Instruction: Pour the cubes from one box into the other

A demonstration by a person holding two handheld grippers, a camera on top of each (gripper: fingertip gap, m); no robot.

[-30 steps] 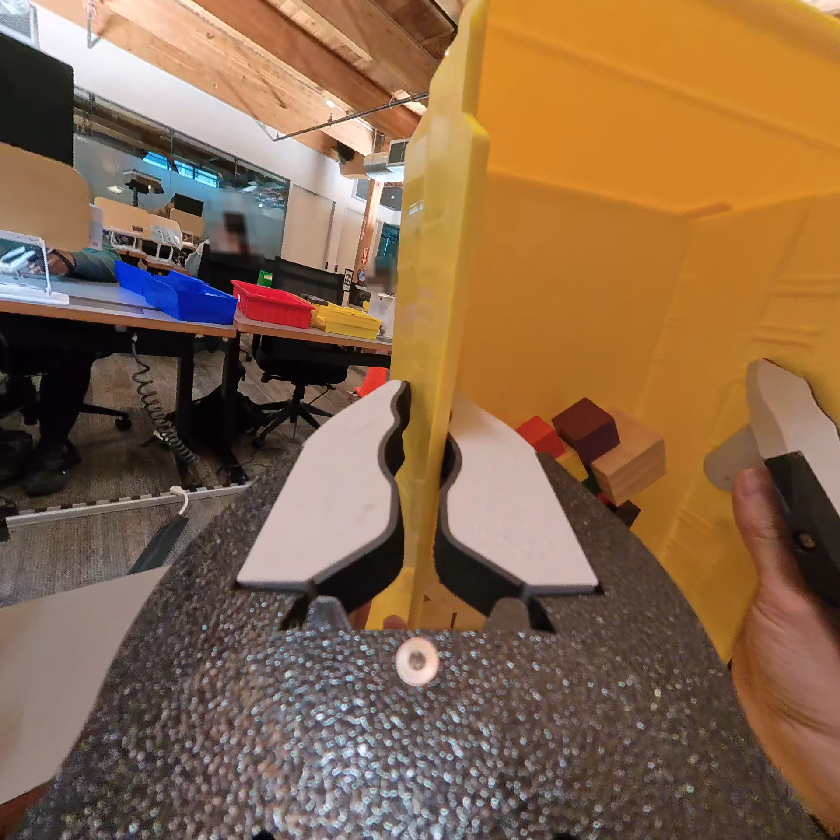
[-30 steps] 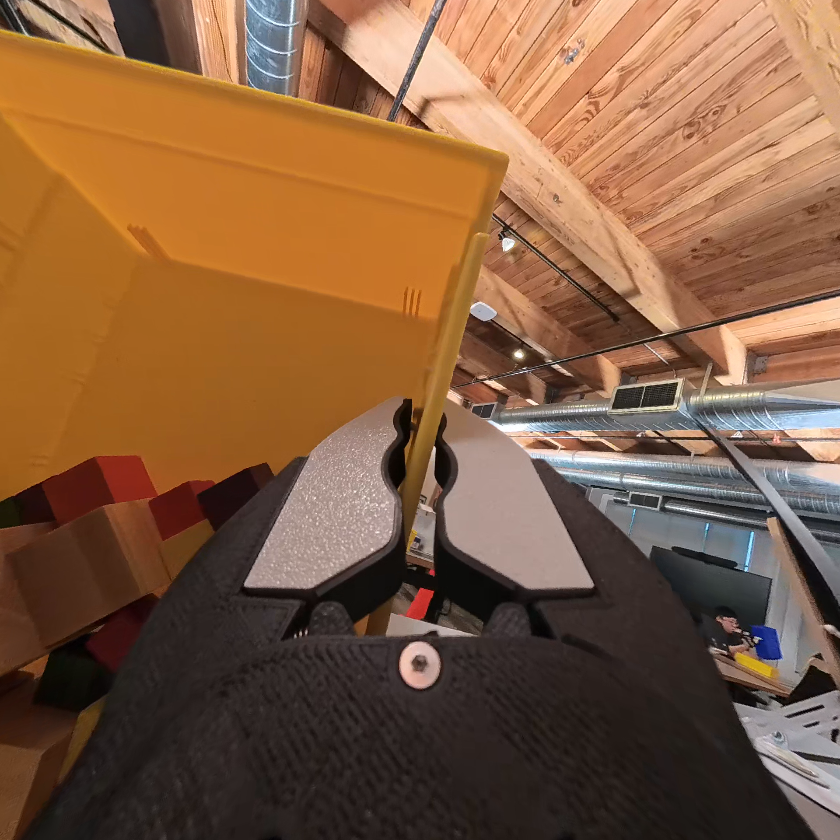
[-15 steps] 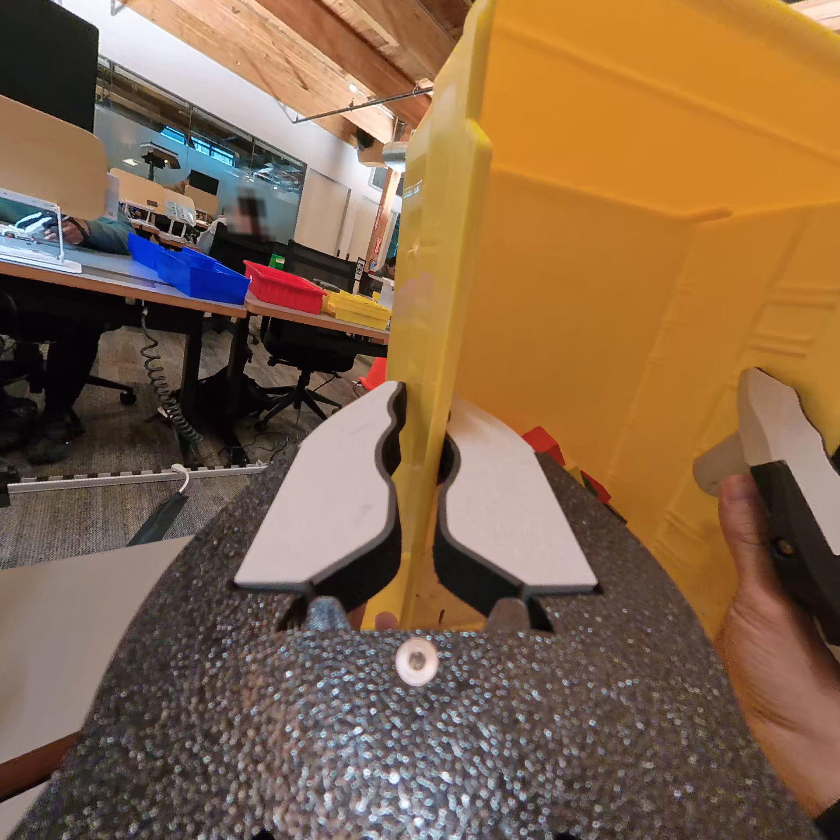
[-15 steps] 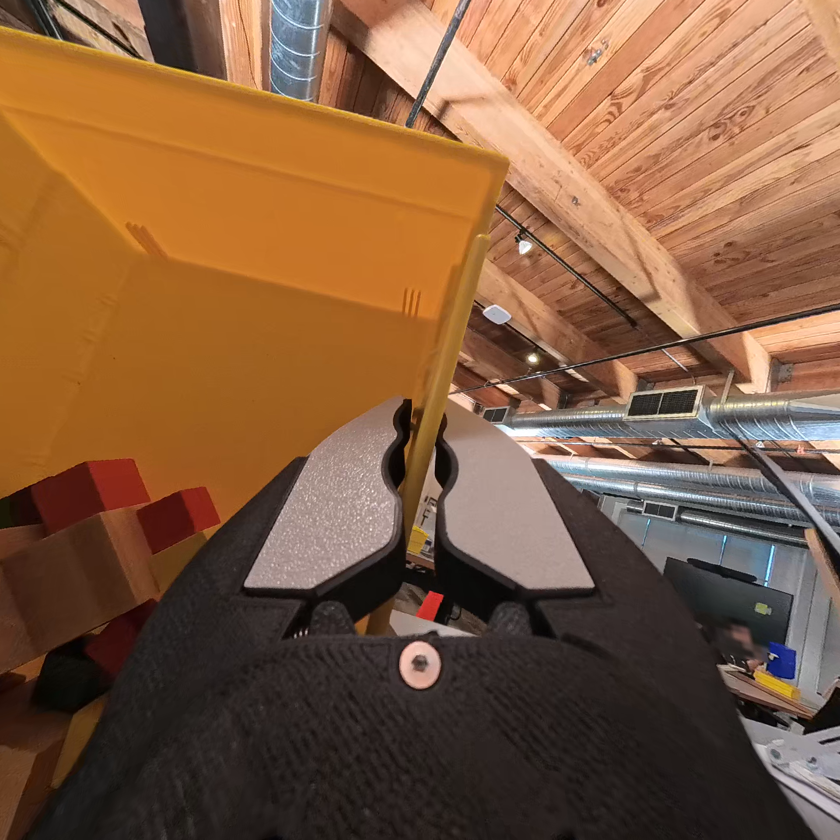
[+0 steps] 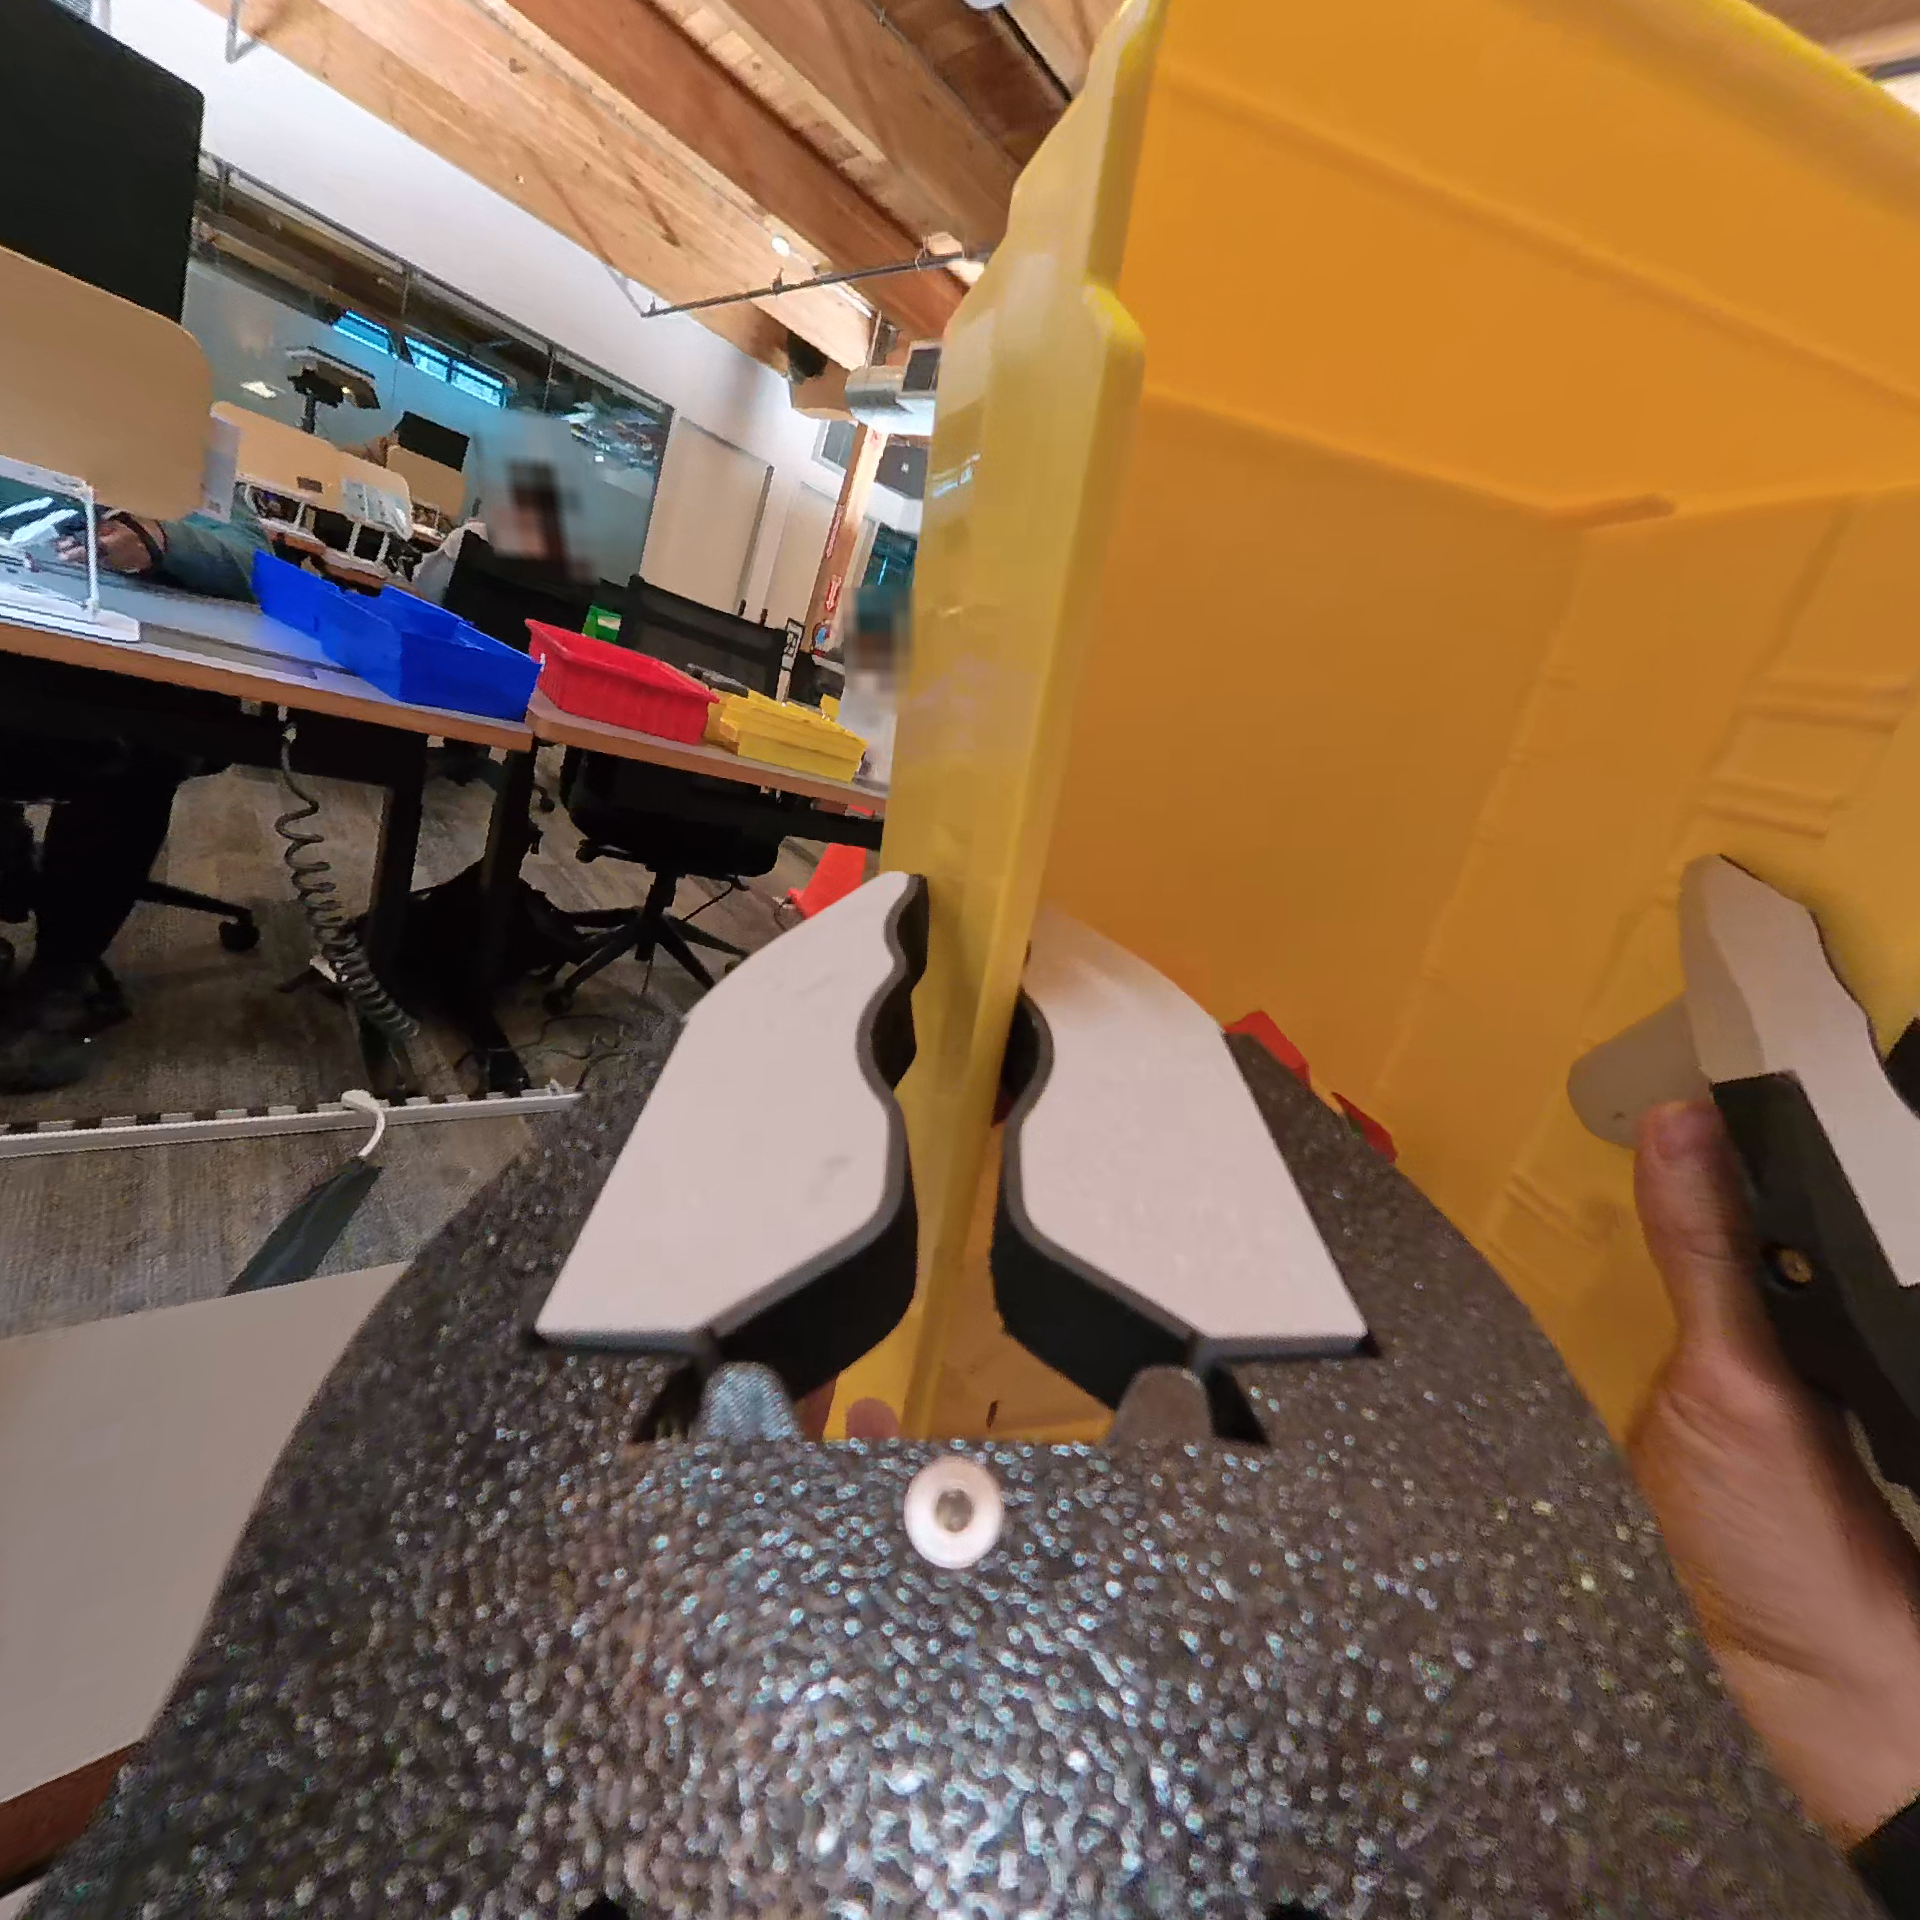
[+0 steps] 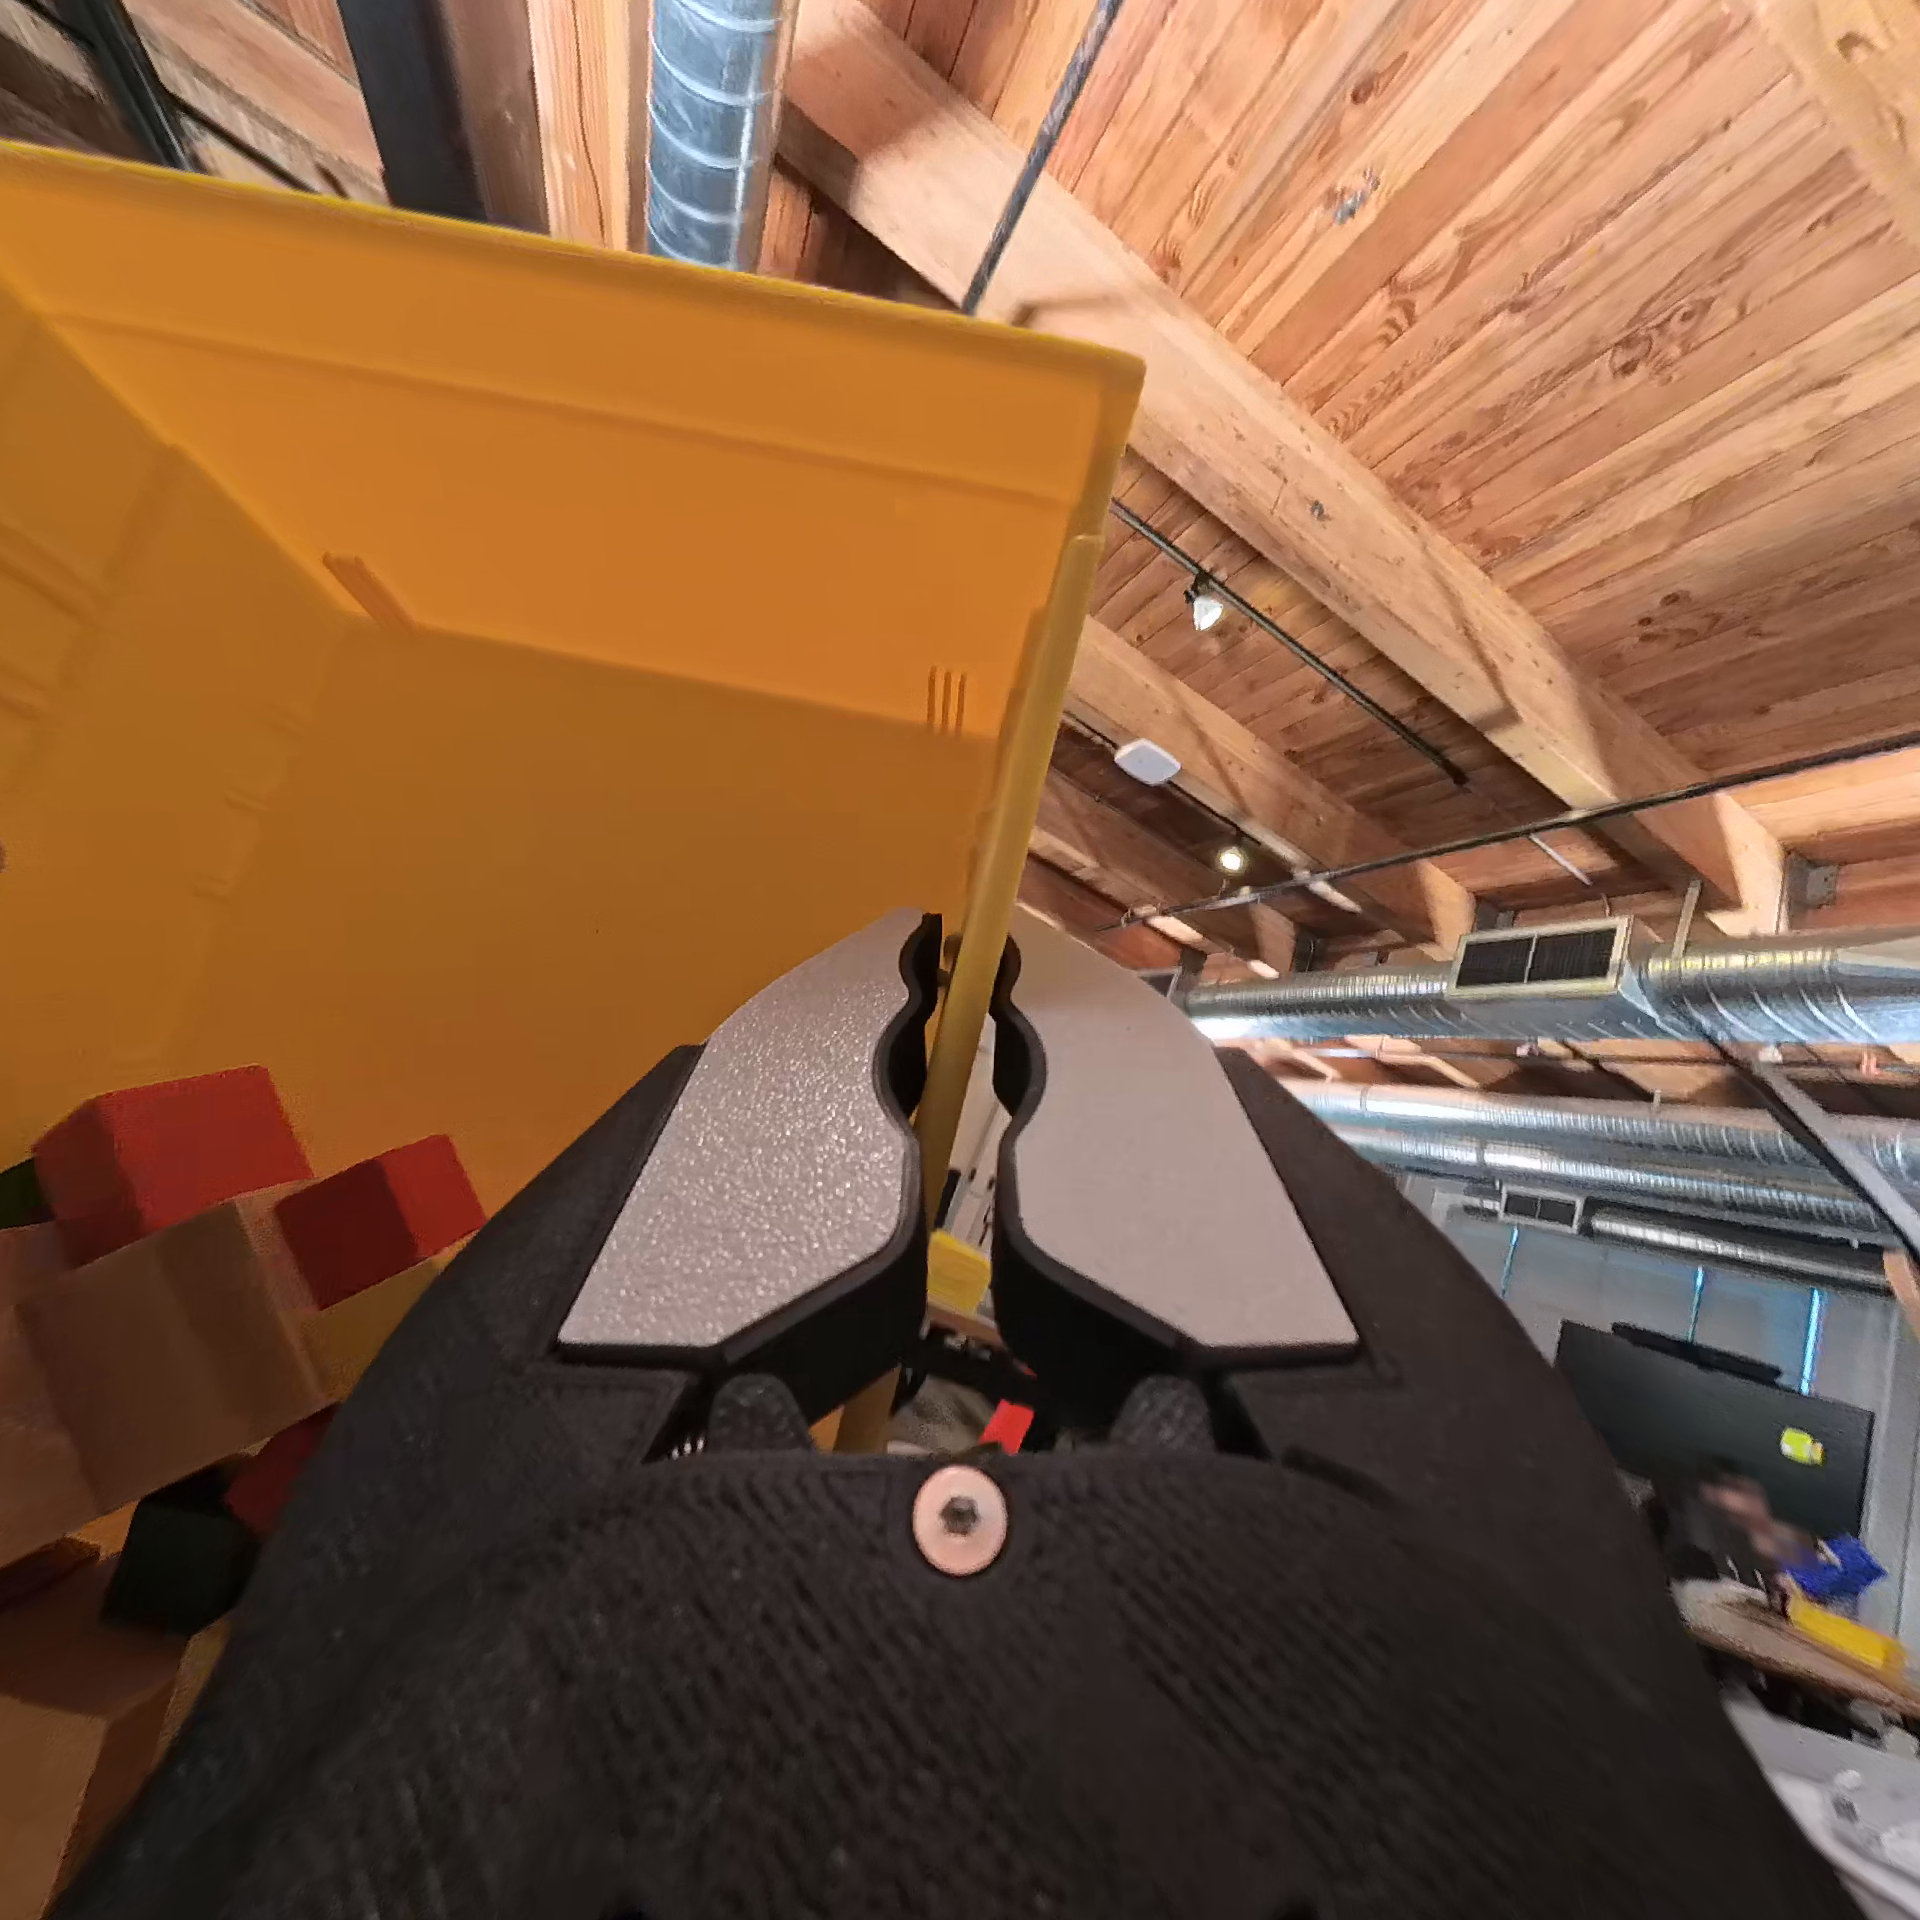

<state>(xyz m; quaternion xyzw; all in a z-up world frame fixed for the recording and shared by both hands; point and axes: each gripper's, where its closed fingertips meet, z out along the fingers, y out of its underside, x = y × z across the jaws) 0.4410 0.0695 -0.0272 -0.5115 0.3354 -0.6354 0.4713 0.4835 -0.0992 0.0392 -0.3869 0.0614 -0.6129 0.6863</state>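
Your left tongs (image 5: 961, 997) are clamped on one side wall of the yellow box (image 5: 1351, 675), a finger on each face of the wall. Your right tongs (image 6: 961, 997) are clamped the same way on the opposite wall of the box (image 6: 540, 748); in the left wrist view they (image 5: 1787, 1029) show at the right edge with your hand (image 5: 1745, 1507) behind them. You hold the box up in the air, tipped steeply, with its open inside facing both cameras and the wooden ceiling (image 6: 1507, 312) above it. The cubes (image 6: 177, 1278), red, plain wood and dark, are heaped against the low end of the box, at the lower left of the right wrist view. Only red corners (image 5: 1262, 1039) peek past the left tongs. A corner of your desk (image 5: 156, 1475) shows at the lower left. I cannot see the other box.
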